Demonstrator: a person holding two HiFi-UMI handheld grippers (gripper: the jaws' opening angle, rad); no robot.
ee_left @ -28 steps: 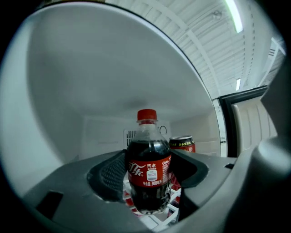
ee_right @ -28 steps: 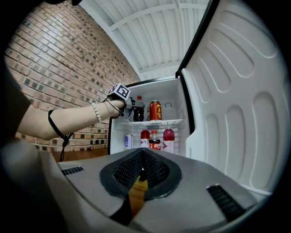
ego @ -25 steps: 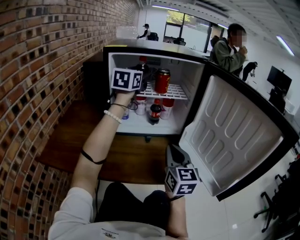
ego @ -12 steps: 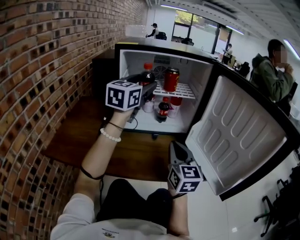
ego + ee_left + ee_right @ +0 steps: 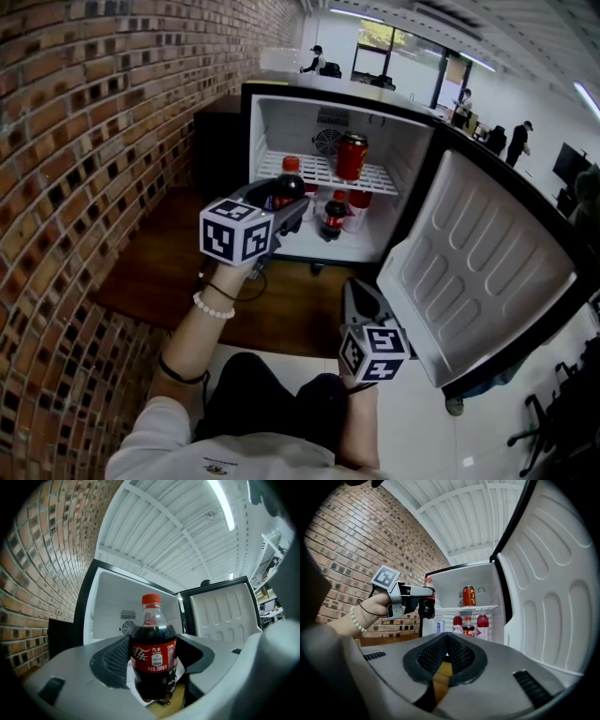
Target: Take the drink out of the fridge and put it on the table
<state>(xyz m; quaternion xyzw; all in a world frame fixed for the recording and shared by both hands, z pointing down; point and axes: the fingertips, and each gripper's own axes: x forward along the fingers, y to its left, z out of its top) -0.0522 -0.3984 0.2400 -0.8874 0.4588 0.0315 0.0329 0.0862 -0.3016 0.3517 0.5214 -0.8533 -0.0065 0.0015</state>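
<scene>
A small cola bottle (image 5: 286, 184) with a red cap and red label stands upright between the jaws of my left gripper (image 5: 286, 202), out in front of the open mini fridge (image 5: 319, 101). In the left gripper view the bottle (image 5: 153, 656) fills the gap and both pads press on its sides. The right gripper view shows the same bottle (image 5: 427, 603) held level beside the brick wall. My right gripper (image 5: 354, 295) hangs low near the fridge door, its jaws (image 5: 447, 641) closed on nothing.
The fridge door (image 5: 478, 272) swings wide open to the right. Inside, a red can (image 5: 352, 157) stands on the wire shelf, with more bottles (image 5: 335, 217) below. A dark wooden surface (image 5: 159, 262) runs along the brick wall (image 5: 84, 141). People stand far back.
My left gripper has drawn the bottle out of the fridge, toward me and lower. The right gripper has stayed put. The person standing at the right is out of view.
</scene>
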